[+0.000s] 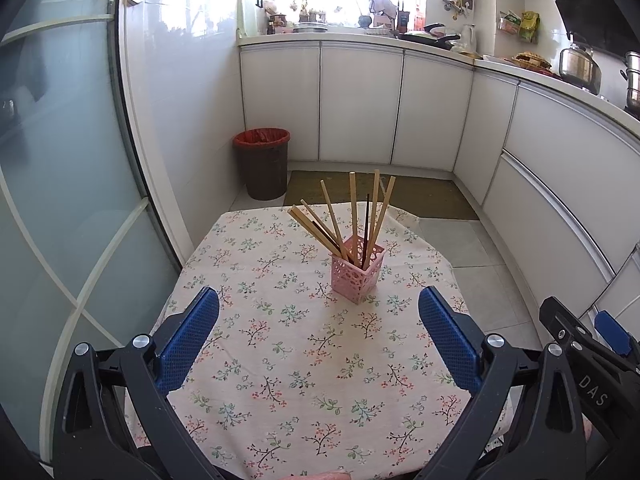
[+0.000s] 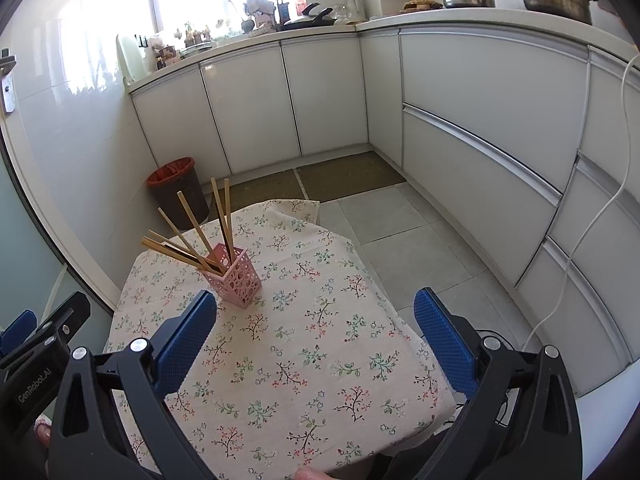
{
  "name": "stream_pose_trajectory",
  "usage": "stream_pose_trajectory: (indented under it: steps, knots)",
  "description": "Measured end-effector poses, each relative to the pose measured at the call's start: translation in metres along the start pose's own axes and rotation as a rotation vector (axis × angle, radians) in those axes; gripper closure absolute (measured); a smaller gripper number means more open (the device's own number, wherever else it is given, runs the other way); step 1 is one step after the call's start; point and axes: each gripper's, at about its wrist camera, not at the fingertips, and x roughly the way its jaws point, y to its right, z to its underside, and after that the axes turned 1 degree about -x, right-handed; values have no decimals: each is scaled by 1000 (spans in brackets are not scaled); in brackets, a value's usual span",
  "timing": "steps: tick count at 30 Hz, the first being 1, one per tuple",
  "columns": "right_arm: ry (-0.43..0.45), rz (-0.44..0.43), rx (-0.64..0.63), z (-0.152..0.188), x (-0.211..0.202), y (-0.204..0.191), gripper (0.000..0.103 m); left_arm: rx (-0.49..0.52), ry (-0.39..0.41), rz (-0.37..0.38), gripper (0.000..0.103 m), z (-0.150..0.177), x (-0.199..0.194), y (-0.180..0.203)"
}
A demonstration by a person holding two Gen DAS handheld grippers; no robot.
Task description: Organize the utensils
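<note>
A pink perforated holder [image 1: 357, 272] [image 2: 235, 276] stands upright on the floral tablecloth [image 1: 304, 380] [image 2: 320, 360], past the table's middle. Several wooden chopsticks [image 1: 353, 208] [image 2: 188, 216] and a dark one lean out of it, fanned to the left and upward. My left gripper [image 1: 319, 300] is open, its blue pads wide apart, a short way in front of the holder with nothing between them. My right gripper [image 2: 316, 304] is open too and holds nothing; the holder sits just beyond its left fingertip [image 2: 202, 312]. Each gripper shows at the edge of the other's view.
A dark bin with a red liner [image 1: 264, 164] [image 2: 178, 192] stands on the floor behind the table, by the wall. White cabinets [image 1: 360, 104] [image 2: 480, 128] run along the back and right, with cluttered counters. Glass door [image 1: 60, 200] on the left. A white cable [image 2: 580, 240] hangs at the right.
</note>
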Motion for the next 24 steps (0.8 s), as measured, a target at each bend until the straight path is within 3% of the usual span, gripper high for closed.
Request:
stream_pose_trajectory:
  steps: [24]
  knots:
    - [-20,-5,5,0,4,1,7,6,-8,-17,7,2,4,1]
